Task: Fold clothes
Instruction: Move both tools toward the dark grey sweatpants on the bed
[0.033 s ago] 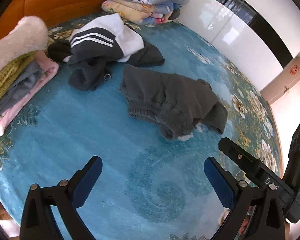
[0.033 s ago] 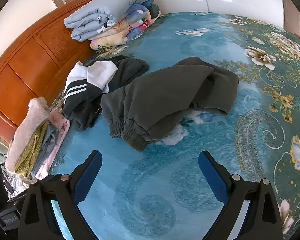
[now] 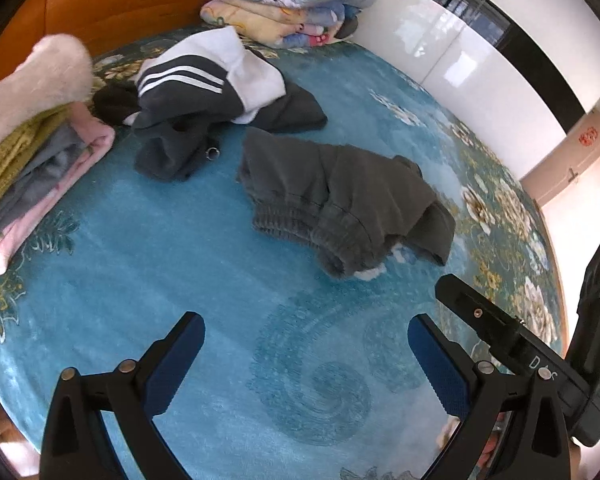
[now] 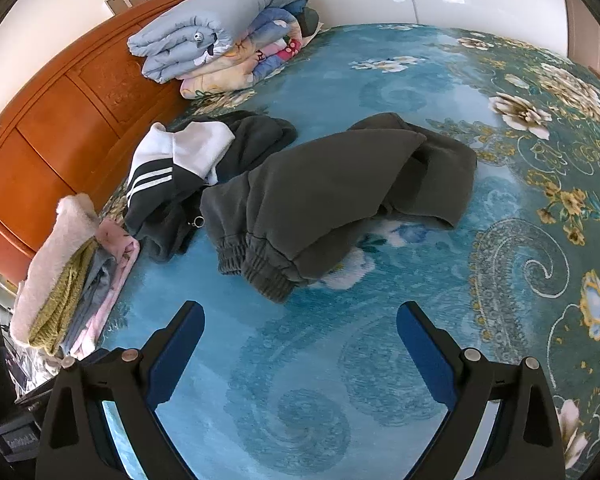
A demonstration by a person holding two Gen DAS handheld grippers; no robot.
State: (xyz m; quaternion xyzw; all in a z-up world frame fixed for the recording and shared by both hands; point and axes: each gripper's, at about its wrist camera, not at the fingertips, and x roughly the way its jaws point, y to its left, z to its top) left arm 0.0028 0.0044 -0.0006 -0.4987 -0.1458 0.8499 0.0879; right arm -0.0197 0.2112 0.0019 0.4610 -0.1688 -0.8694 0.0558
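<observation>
Crumpled dark grey sweatpants lie on the blue patterned bedspread; they also show in the right wrist view, cuffs toward me. A dark jacket with white stripes is heaped behind them and shows in the right wrist view. My left gripper is open and empty, above the bedspread, short of the sweatpants. My right gripper is open and empty, just short of the cuffs. The right gripper's body shows at the lower right of the left wrist view.
A stack of folded clothes sits at the left edge of the bed and shows in the right wrist view. Folded quilts lie by the wooden headboard. A white wall borders the far side.
</observation>
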